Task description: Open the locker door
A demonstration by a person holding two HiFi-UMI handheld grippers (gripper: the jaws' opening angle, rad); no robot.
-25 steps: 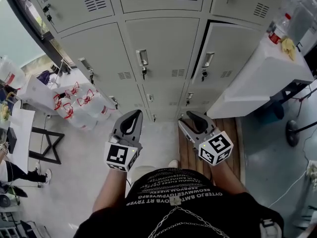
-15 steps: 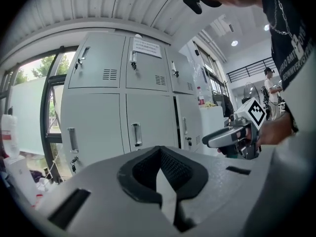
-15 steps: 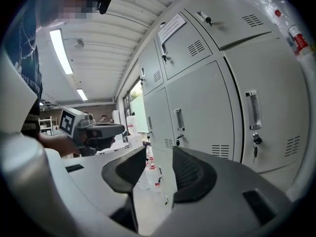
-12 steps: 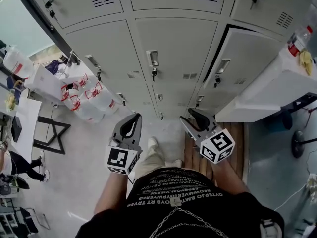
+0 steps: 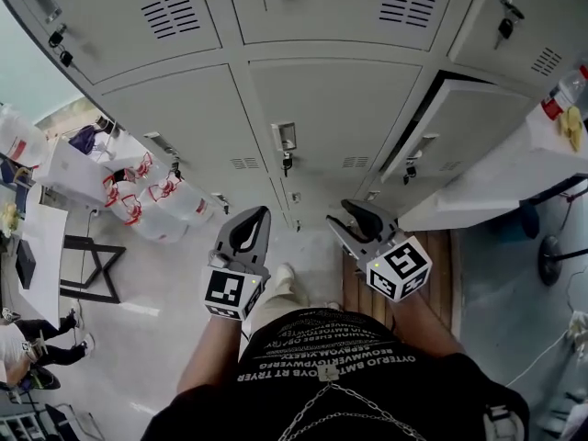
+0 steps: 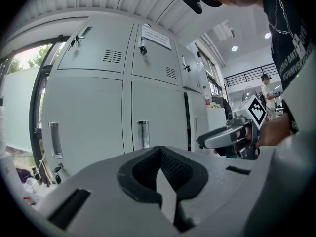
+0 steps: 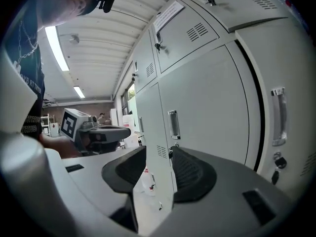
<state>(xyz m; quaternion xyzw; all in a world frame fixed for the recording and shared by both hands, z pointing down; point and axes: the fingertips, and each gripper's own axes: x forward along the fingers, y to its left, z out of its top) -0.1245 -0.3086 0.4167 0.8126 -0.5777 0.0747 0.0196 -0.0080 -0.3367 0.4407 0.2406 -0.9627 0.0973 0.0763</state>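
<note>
Left fingers (image 6: 138, 174) clenched empty, right fingers (image 7: 193, 174) parted, before lockers (image 5: 317, 99), one door (image 5: 464, 122) ajar.

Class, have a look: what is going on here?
A person stands facing grey lockers, a hand-held gripper in each hand. The left hand-held gripper is shut on nothing; the right hand-held gripper is open and empty. Neither touches a door. The locker door at the right looks slightly ajar.

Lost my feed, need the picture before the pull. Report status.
Left hand-held gripper shut, right hand-held gripper open, both empty, short of the lockers. Right locker door ajar, centre locker door shut. White table beside the ajar door.
</note>
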